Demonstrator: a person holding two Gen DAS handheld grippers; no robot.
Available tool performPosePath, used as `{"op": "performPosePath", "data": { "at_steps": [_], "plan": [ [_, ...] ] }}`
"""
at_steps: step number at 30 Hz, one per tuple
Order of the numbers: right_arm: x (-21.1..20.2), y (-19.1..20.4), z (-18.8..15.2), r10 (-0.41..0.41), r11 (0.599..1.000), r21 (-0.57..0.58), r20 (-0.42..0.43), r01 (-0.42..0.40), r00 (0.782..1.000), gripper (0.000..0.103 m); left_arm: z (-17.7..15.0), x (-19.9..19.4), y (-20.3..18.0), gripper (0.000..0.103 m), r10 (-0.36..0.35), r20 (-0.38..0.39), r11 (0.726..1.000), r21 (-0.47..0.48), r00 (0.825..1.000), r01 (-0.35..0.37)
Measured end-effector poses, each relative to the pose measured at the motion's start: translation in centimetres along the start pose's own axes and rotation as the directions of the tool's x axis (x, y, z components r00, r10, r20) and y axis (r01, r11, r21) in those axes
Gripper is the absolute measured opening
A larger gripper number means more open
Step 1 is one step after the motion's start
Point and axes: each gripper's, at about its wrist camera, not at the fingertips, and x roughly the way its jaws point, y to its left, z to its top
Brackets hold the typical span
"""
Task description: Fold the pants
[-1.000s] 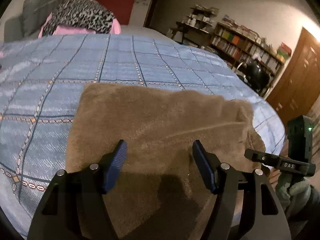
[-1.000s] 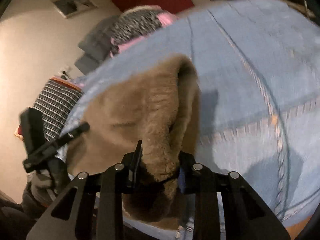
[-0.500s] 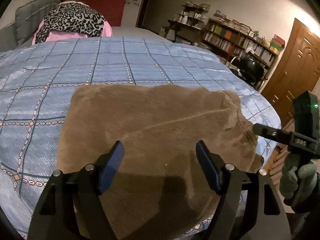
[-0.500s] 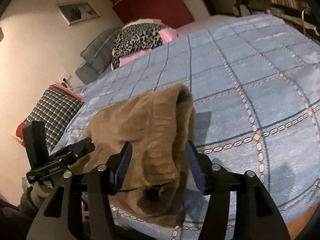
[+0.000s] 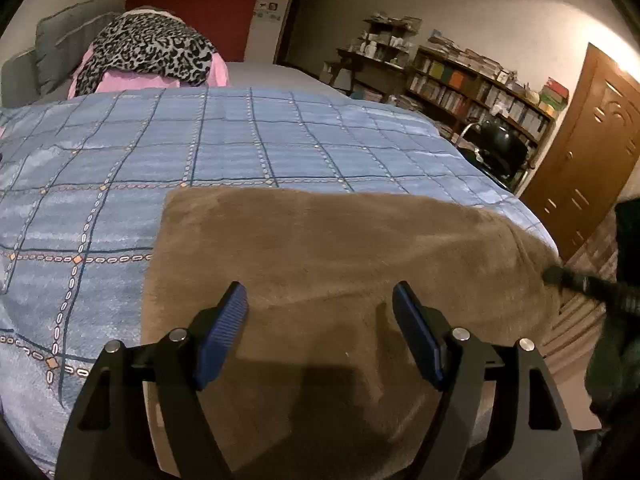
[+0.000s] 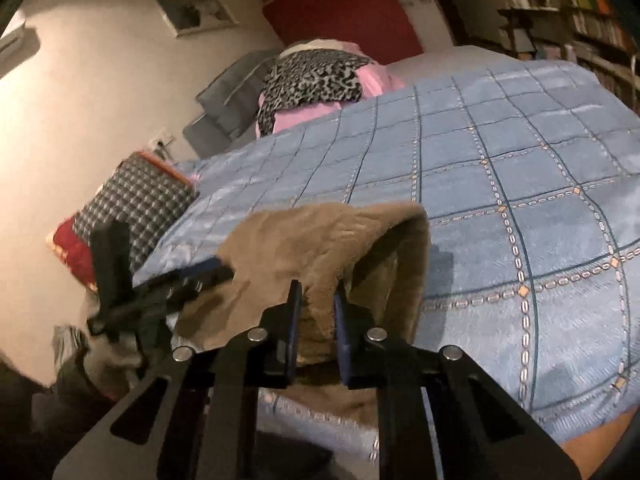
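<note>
Brown fleece pants (image 5: 340, 248) lie on the near part of a bed, on a blue checked bedspread (image 5: 248, 152), folded into a broad flat slab. From the left wrist view the left edge is straight and square-cornered, the far edge runs level across the bedspread, the surface is smooth with a faint crease, and the right end droops over the bed's edge. Near side of the slab is in shadow. Left gripper (image 5: 320, 332) hangs over the near part of the pants, its blue ribbed fingers (image 5: 222, 330) spread wide, nothing between them; whether they touch the fabric below cannot be told. At the right end of the pants the dark tip of the right gripper (image 5: 576, 282) meets the fabric edge. From the right wrist view the pants (image 6: 320, 240) appear end-on: the end is lifted into a hooded arch, open underneath, above the bedspread (image 6: 520, 184). Right gripper (image 6: 317, 320): fingers (image 6: 294, 320) closing, pinching a bunched ridge of fleece between them, pads pressed into the pile. Left gripper (image 6: 192, 272) shows at left of that view, beside the pants' far side. Leopard-print cloth (image 5: 148, 50) on pink bedding sits at the bed's far end; bookshelf (image 5: 480, 84) right.
</note>
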Motion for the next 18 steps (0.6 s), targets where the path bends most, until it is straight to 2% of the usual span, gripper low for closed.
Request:
{"op": "performPosePath", "data": {
  "at_steps": [4,8,10,12,14,18],
  "plan": [
    [2.0,-1.0,-2.7,-0.104,0.995,0.001,-0.095,0.104,0.99,0.014,-0.8,0.9,1.0,0.077,0.013,-0.039,1.0,-0.004,0.999,-0.013],
    [3.8,-3.9,-3.9,-0.122,0.986,0.1,-0.121,0.134,0.985,0.015,-2.1,1.2,0.4,0.078,0.032,-0.049,0.997,0.073,0.998,-0.029],
    [3.9,-4.1,-3.9,-0.121,0.985,0.108,-0.117,0.134,0.986,0.016,-2.4,1.3,-0.2,0.082,0.055,-0.05,0.991,0.125,0.997,-0.048],
    [3.7,-3.6,-3.5,-0.139,0.987,0.069,-0.109,0.147,0.984,0.025,-2.3,1.2,-0.4,0.084,0.046,-0.051,0.992,0.122,0.998,-0.039],
    [2.9,-2.7,-3.0,-0.195,0.98,0.013,-0.084,0.197,0.977,0.05,-2.1,0.8,-0.4,0.084,0.035,-0.048,0.995,0.1,0.998,-0.03],
    [0.9,-0.8,-1.3,-0.261,0.962,-0.073,0.048,0.264,0.964,0.05,-1.9,-0.4,-1.3,0.084,0.014,-0.029,0.994,0.113,0.999,-0.01]
  ]
}}
